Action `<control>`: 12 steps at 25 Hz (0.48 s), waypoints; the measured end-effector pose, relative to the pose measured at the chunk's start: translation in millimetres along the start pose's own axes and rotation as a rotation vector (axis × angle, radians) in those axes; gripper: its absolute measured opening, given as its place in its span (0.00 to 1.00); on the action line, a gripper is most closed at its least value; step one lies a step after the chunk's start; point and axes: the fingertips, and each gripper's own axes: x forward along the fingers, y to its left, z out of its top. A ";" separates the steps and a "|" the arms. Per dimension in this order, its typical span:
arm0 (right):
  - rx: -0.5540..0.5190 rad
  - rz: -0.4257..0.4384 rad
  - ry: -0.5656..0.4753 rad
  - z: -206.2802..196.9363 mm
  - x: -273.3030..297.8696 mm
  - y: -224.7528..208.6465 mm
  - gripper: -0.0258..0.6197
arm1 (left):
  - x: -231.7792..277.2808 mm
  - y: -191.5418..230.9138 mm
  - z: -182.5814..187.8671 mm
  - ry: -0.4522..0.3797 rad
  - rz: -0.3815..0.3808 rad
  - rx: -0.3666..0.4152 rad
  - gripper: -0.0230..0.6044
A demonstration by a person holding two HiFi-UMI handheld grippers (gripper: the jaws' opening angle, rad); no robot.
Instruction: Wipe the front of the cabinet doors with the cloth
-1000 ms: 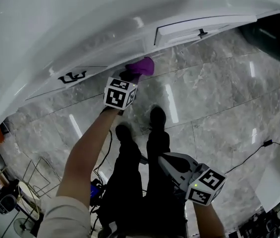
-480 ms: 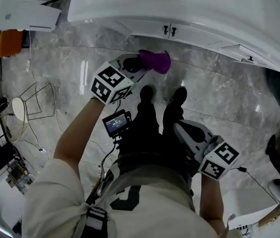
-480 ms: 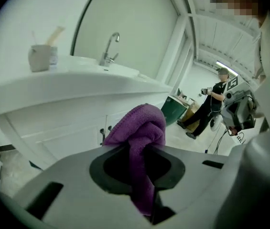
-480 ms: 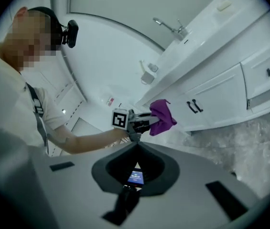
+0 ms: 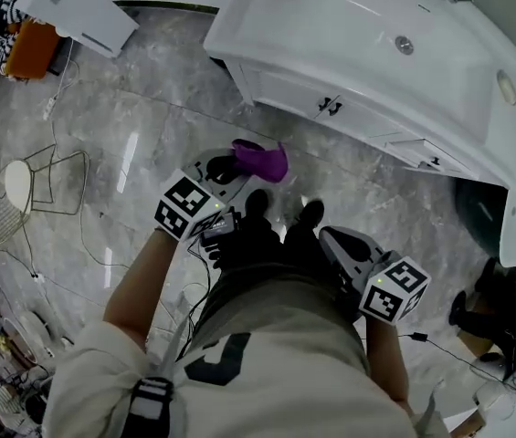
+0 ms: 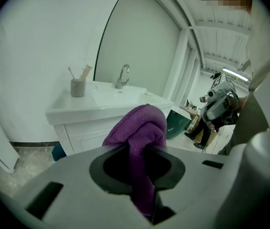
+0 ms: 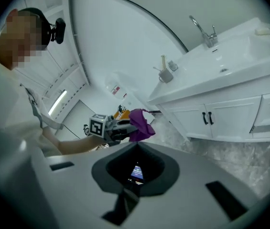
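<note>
Head view: holds the left tool (image 5: pixel 230 165) out ahead of the body, clenched on a bunched purple terry cloth (image 5: pixel 259 161) that pokes past its tip. Stands well short of the white panelled cabinet doors (image 5: pixel 289 89), which lie ahead of that tool and a little to its right, under the white basin counter (image 5: pixel 239 21). Touches no door with the cloth at this moment, so the wiping reach is probably not yet begun. Carries the right tool (image 5: pixel 329 237) low and close to the body, behind and to the right of the left one, likely parked out of the way since wiping needs only one.

Left gripper view: shows the jaws pinched on the cloth's tail, with the folded bulk bulging beyond the tip, a sensible pad for pressing flat on a panel. Puts the doors beyond and below the tip, apart from the cloth.

Right gripper view: shows the jaws drawn together on nothing. Looks across at the left tool and cloth to the left, with the small black door handles (image 7: pixel 207 118) off to the right.
</note>
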 end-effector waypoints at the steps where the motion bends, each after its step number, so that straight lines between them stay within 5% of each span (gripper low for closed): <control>1: -0.020 -0.021 -0.001 2.8 -0.4 3.8 0.05 | -8.9 -2.0 4.6 -0.024 -0.003 -0.008 0.15; 5: -0.027 -0.074 -0.048 18.8 -2.4 12.2 0.05 | -37.4 -12.1 30.1 -0.144 -0.064 -0.086 0.15; 8: -0.011 -0.077 -0.074 24.7 4.4 23.8 0.05 | -62.1 -20.5 50.5 -0.210 -0.108 -0.063 0.15; 12: -0.158 -0.082 -0.019 26.1 28.3 53.2 0.05 | -96.0 -9.4 44.6 -0.233 -0.088 -0.033 0.15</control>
